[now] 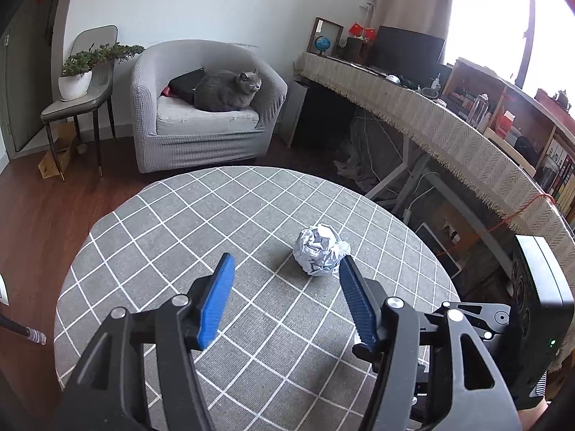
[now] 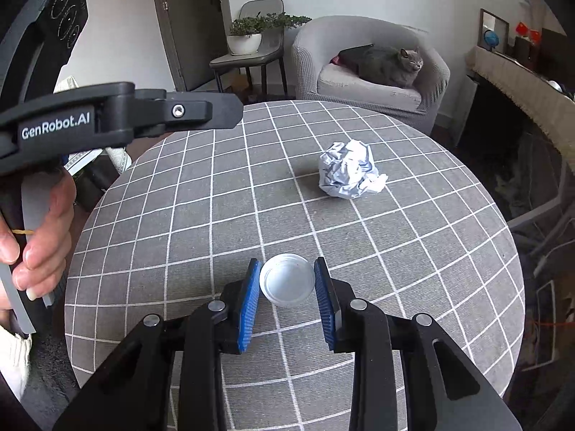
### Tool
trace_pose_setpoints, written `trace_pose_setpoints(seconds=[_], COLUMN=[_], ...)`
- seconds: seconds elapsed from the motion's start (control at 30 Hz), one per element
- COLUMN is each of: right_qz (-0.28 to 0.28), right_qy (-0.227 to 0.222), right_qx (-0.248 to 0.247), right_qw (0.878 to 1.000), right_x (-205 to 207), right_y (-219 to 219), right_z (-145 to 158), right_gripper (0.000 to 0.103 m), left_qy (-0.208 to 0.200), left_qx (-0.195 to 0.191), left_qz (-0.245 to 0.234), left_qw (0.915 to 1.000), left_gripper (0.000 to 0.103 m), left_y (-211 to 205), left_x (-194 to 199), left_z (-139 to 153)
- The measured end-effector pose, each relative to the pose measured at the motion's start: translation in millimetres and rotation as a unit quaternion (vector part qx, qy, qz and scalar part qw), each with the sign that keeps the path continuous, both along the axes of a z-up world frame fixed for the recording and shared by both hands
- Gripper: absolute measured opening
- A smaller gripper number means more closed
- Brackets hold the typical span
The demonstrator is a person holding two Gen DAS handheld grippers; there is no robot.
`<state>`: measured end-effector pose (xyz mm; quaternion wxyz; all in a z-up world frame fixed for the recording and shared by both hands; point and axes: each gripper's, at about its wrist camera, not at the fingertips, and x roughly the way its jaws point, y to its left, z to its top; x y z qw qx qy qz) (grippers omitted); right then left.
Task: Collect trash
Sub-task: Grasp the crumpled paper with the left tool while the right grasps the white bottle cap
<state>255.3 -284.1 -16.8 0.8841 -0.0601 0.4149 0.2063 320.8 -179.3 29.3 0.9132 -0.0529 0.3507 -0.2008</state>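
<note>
Round grey checked-cloth bench (image 2: 413,269): right claw (image 2: 287,282) pinching white plastic cup (image 2: 286,280); left claw (image 1: 287,280) spread, next close on crumpled white paper ball (image 1: 320,254).

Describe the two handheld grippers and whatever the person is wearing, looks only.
Both grippers are black plastic frames with silver rivets at the linkage pivots. The left gripper and right gripper each carry two ribbed blue finger pads. White "GenRobot.AI" lettering marks the left gripper's side. The left hand shows a cream knitted cuff at the wrist.

Both wrist views look steeply down, close over the checked counter (image 1: 179,237), sharing the paper ball (image 1: 320,249) and armchair (image 1: 201,115)
</note>
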Motion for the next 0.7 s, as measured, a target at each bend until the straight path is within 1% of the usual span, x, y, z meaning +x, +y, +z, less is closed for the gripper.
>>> trace_pose_setpoints(seconds=[0.13,0.27,0.37,0.53,0.63,0.7], right_qz=[-0.004,-0.009,-0.018,-0.03,-0.031,-0.032], right_qy=[-0.002,-0.002,0.0,0.003,0.006,0.006], right_qx=[0.005,0.01,0.013,0.021,0.022,0.024], right_qw=[1.0,1.0,1.0,0.999,0.999,0.999], right_x=[4.4,9.0,9.0,10.6,7.8,8.5], right_y=[-11.1,-22.8,-34.9,-48.4,-50.9,-52.7], right_z=[2.3,2.2,0.5,-1.3,-3.4,-2.9], right_gripper=[0.031,0.031,0.031,0.031,0.031,0.031], left_qy=[-0.001,0.0,0.009,0.021,0.026,0.033], left_qx=[0.001,-0.002,0.005,-0.003,0.008,0.009], left_qz=[0.004,0.007,0.01,0.008,0.006,0.003], left_qw=[1.0,1.0,0.9999,0.9997,0.9996,0.9994], left_gripper=[0.069,0.07,0.07,0.071,0.071,0.072], left_y=[-9.9,-19.3,-25.8,-36.1,-46.0,-50.8], left_x=[7.4,15.8,22.1,30.9,34.0,35.3], left_z=[-1.8,-6.2,-12.7,-16.3,-20.1,-24.2])
